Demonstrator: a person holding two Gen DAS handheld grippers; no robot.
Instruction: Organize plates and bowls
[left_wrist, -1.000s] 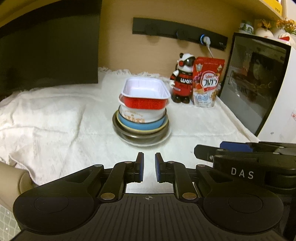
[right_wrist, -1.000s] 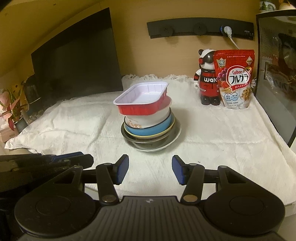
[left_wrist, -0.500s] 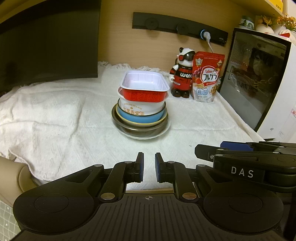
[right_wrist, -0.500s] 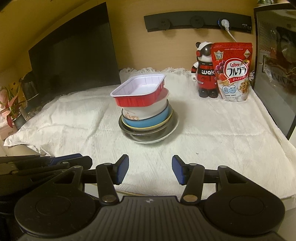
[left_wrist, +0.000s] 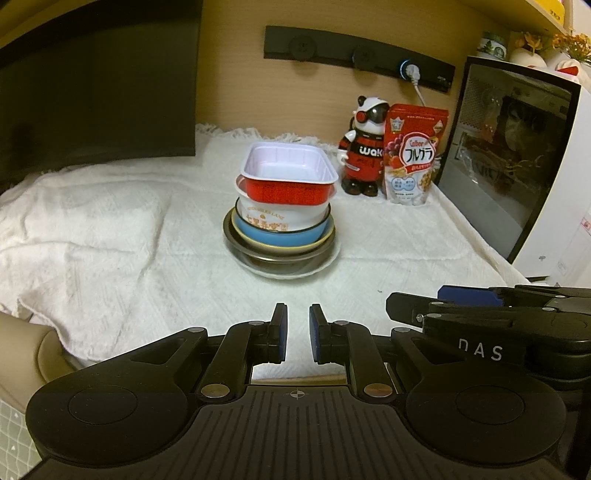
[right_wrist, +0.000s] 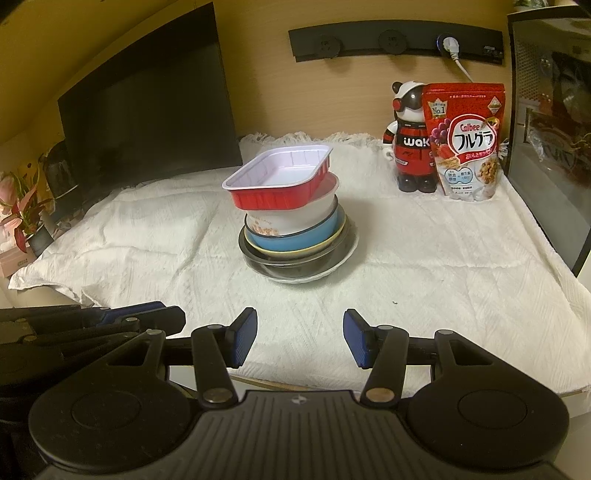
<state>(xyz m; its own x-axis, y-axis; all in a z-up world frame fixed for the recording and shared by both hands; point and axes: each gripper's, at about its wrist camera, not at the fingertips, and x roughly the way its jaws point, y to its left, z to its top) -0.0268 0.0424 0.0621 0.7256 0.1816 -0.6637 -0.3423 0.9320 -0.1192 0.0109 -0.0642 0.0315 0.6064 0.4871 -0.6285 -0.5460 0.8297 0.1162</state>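
A stack of dishes stands mid-table on the white cloth (left_wrist: 110, 240). On top is a red rectangular tray with a white inside (left_wrist: 288, 173) (right_wrist: 280, 181). Under it are a white printed bowl (left_wrist: 280, 218), a blue bowl (right_wrist: 295, 240), a yellow-rimmed plate, a dark metal bowl (left_wrist: 280, 258) and a white plate (right_wrist: 332, 267). My left gripper (left_wrist: 297, 332) is near the table's front edge, nearly shut and empty. My right gripper (right_wrist: 300, 339) is open and empty, beside it to the right, well short of the stack.
A panda figure (left_wrist: 364, 147) and a red Calbee cereal bag (left_wrist: 413, 155) stand at the back right. A microwave (left_wrist: 517, 155) is on the right. A black monitor (right_wrist: 147, 103) is at the back left, and a potted plant (right_wrist: 22, 218) at far left.
Both grippers have drawn back from the stack toward the table's front edge; the stack looks smaller and farther. Neither gripper's opening has changed.
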